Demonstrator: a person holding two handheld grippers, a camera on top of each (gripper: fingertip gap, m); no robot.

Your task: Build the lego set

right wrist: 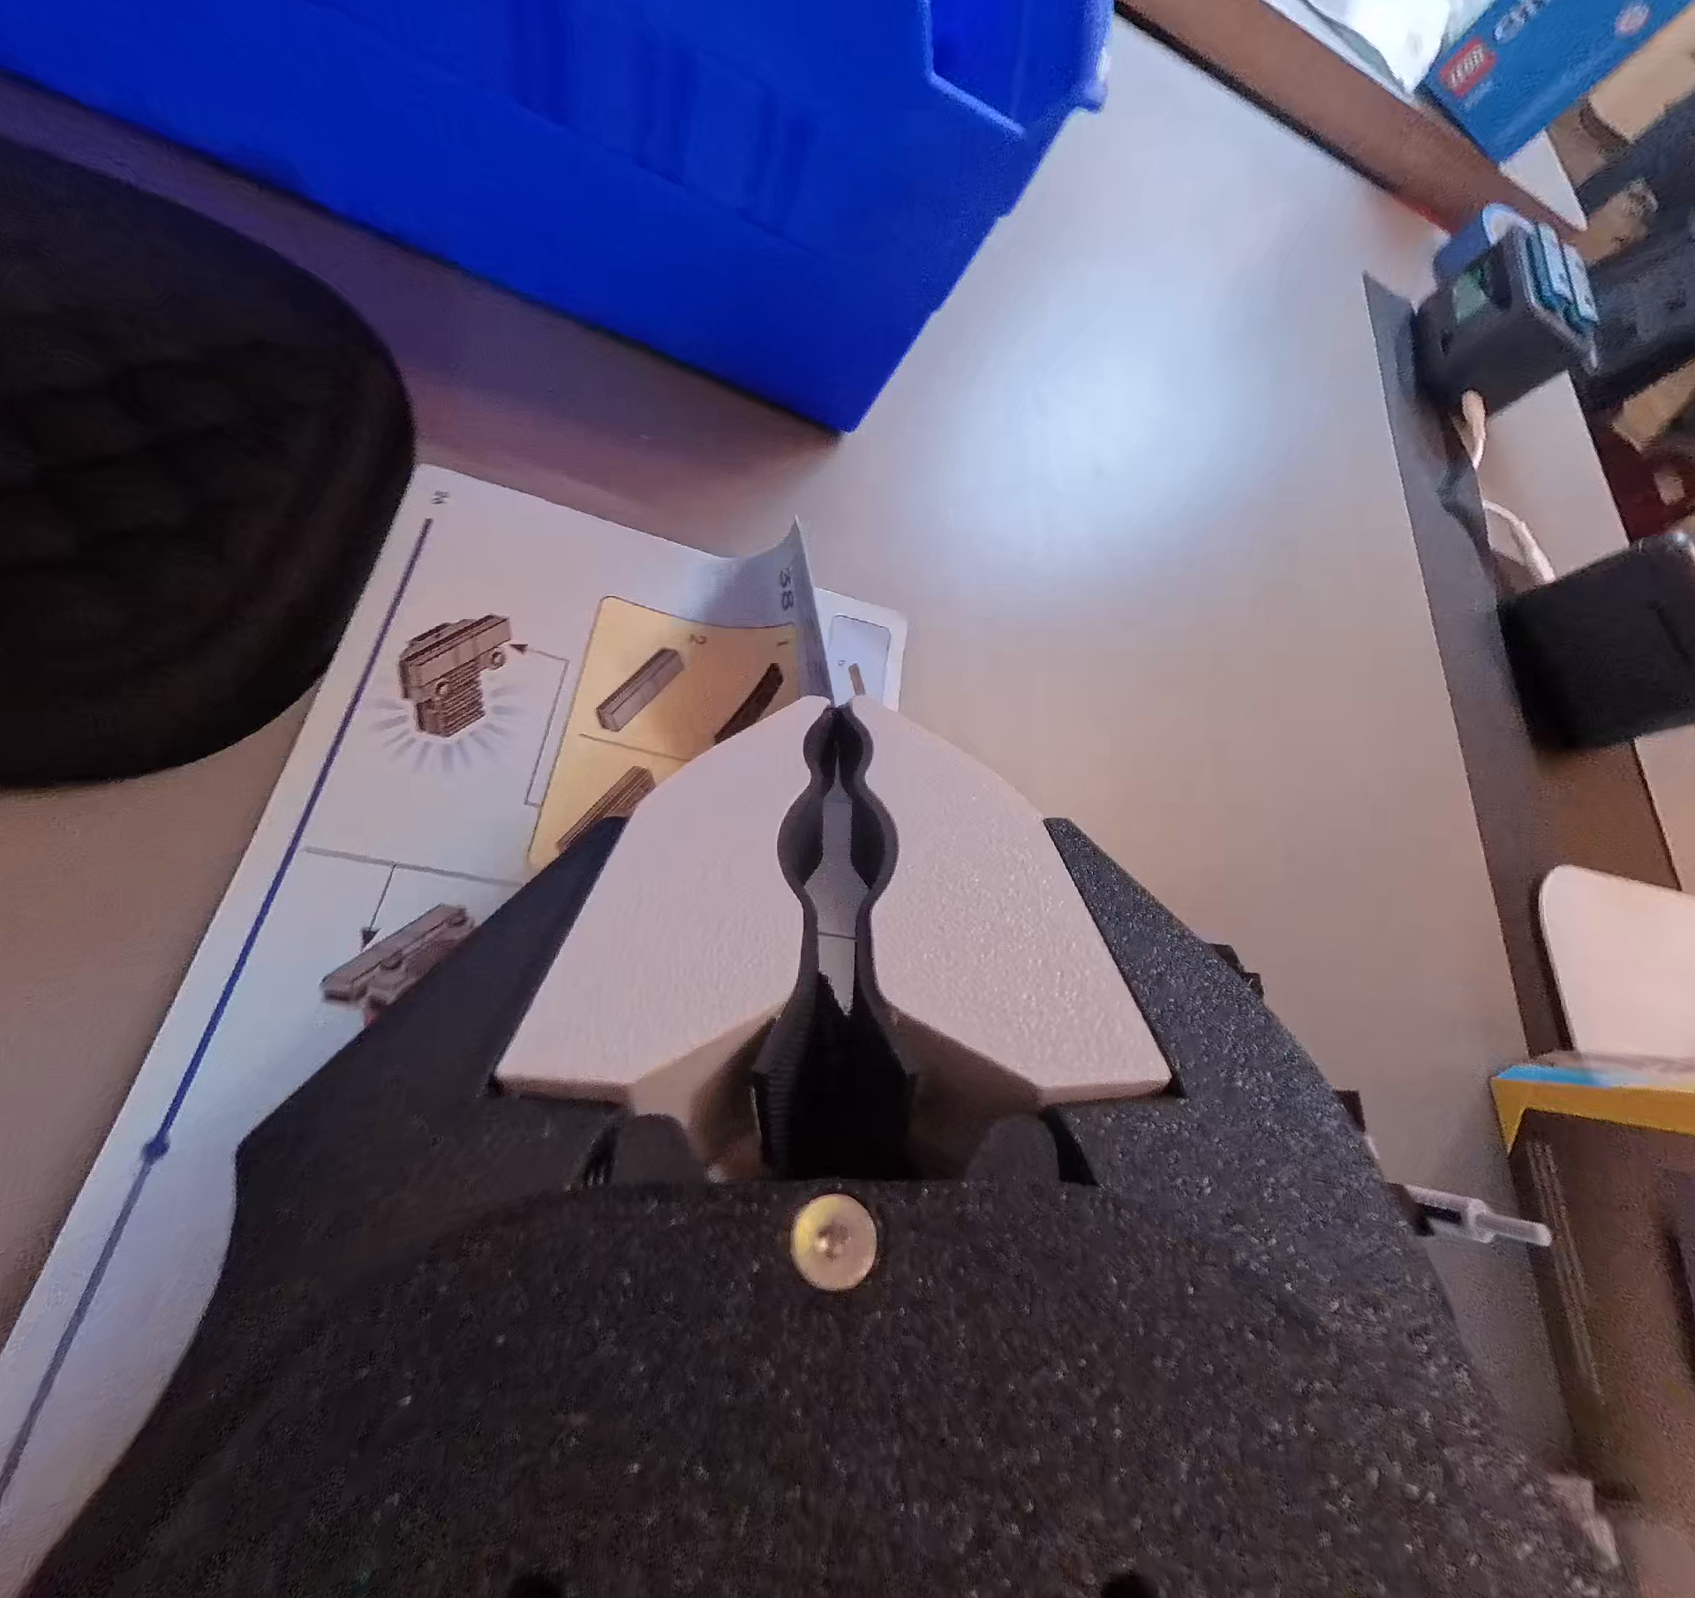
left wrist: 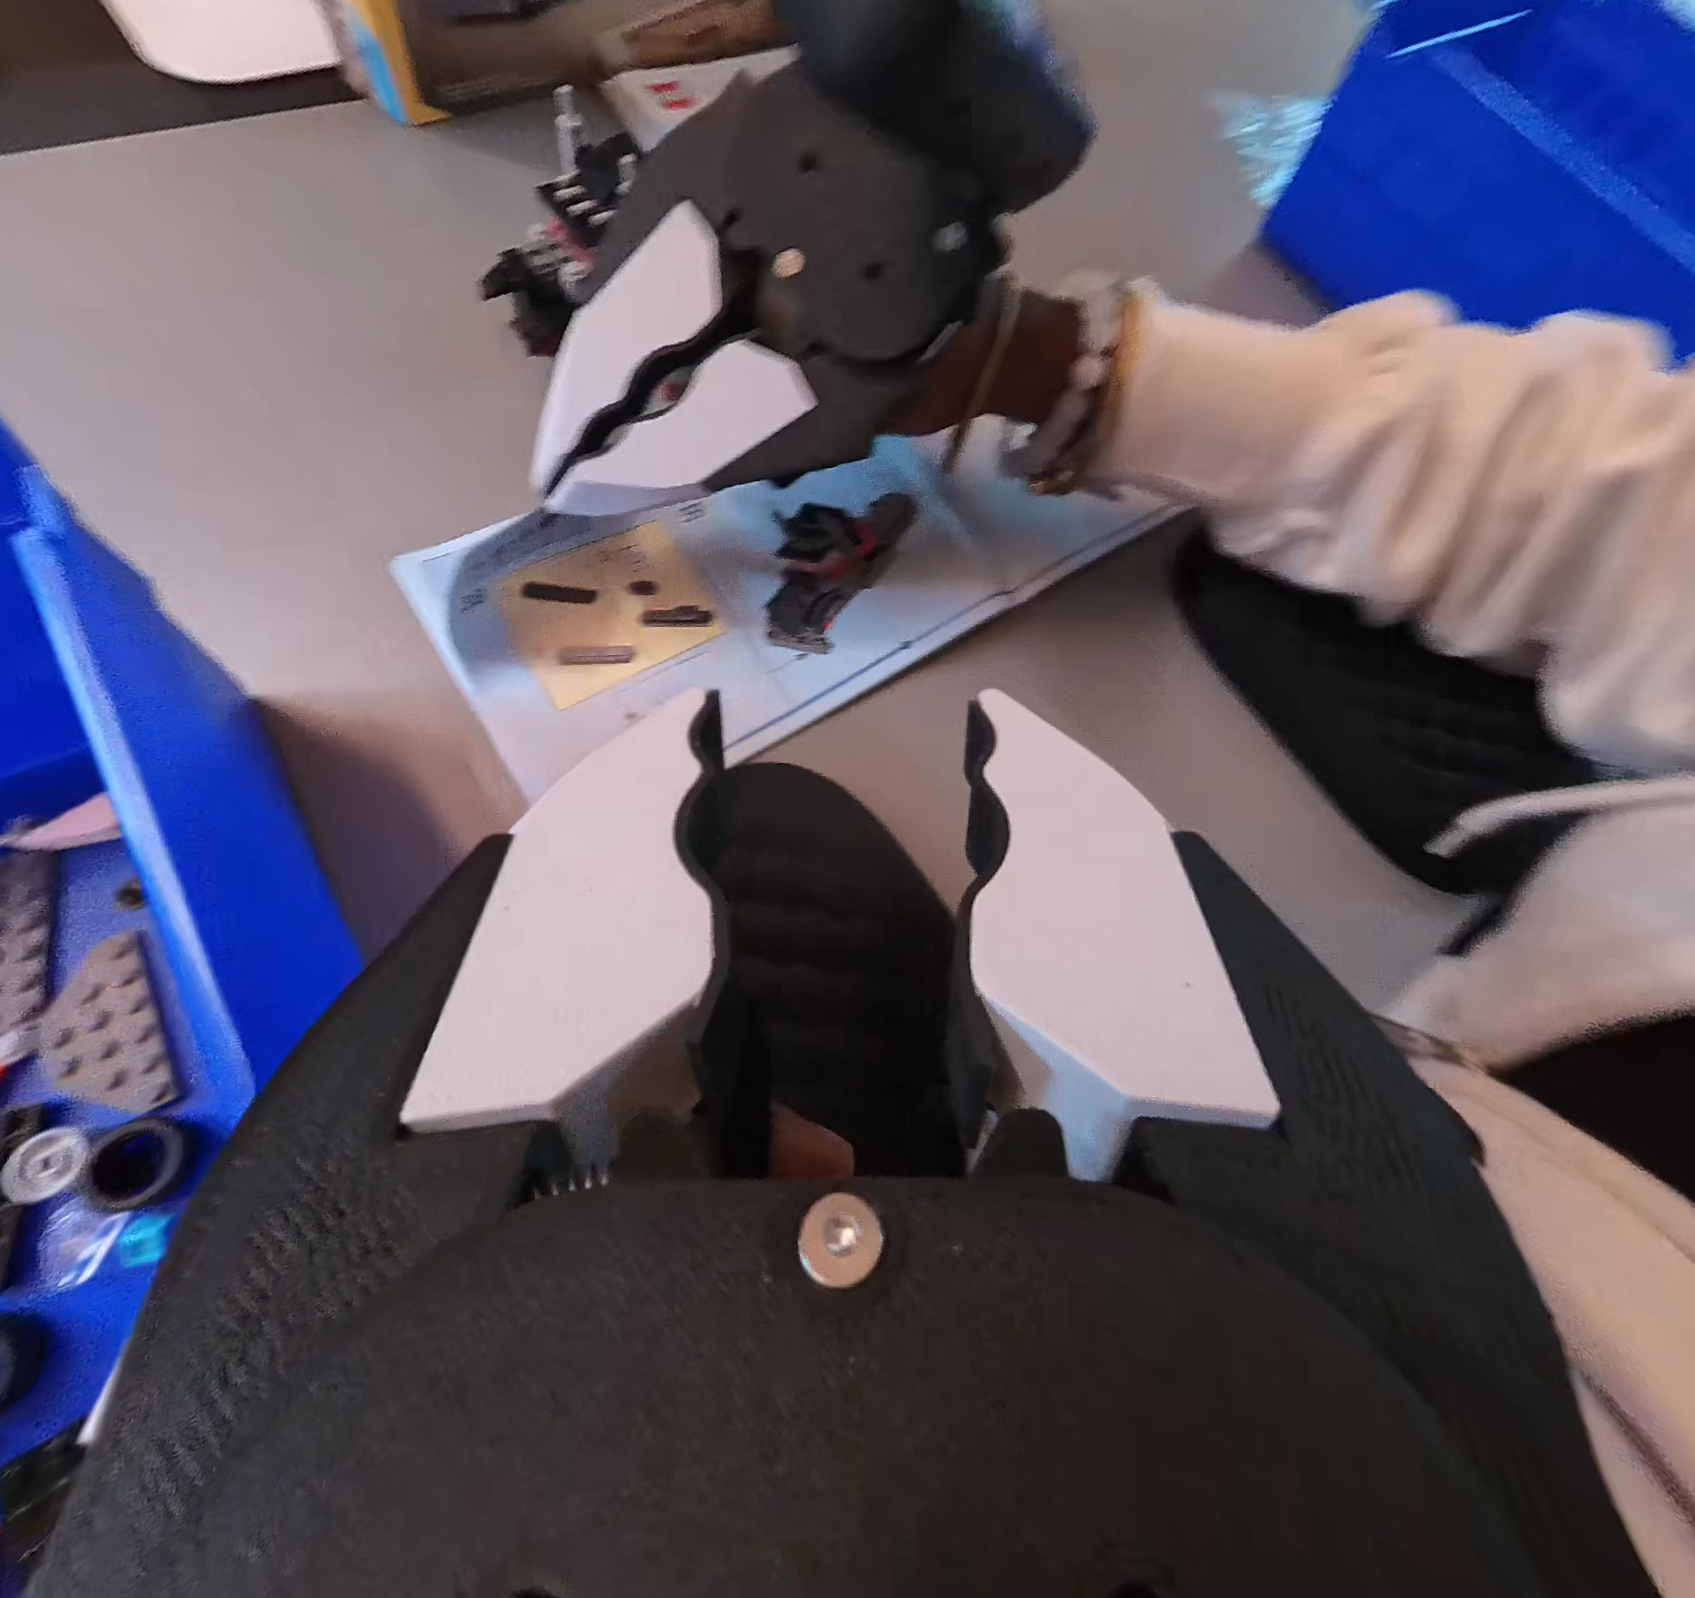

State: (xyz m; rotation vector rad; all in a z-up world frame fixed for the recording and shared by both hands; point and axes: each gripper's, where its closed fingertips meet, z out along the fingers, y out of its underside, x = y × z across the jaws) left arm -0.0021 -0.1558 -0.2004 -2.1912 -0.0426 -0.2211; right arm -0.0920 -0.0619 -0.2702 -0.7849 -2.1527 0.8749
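Observation:
The instruction booklet (left wrist: 642, 627) lies open on the tan table. My right gripper (right wrist: 836, 705) is shut on the corner of a booklet page (right wrist: 789, 605) and lifts that corner. It also shows in the left wrist view (left wrist: 559, 485), held by a hand in a cream sleeve. My left gripper (left wrist: 839, 710) is open and empty, hovering near the booklet's near edge. A partly built dark lego model (left wrist: 559, 261) stands on the table beyond the booklet.
A blue bin (left wrist: 119, 958) at left holds grey plates and wheels. Another blue bin (left wrist: 1504, 141) stands at right, also in the right wrist view (right wrist: 550, 132). The set's box (left wrist: 514, 4) stands at the back. A black cushion (right wrist: 165, 472) lies beside the booklet. One gripper's finger ends stand about 15 cm off the other's.

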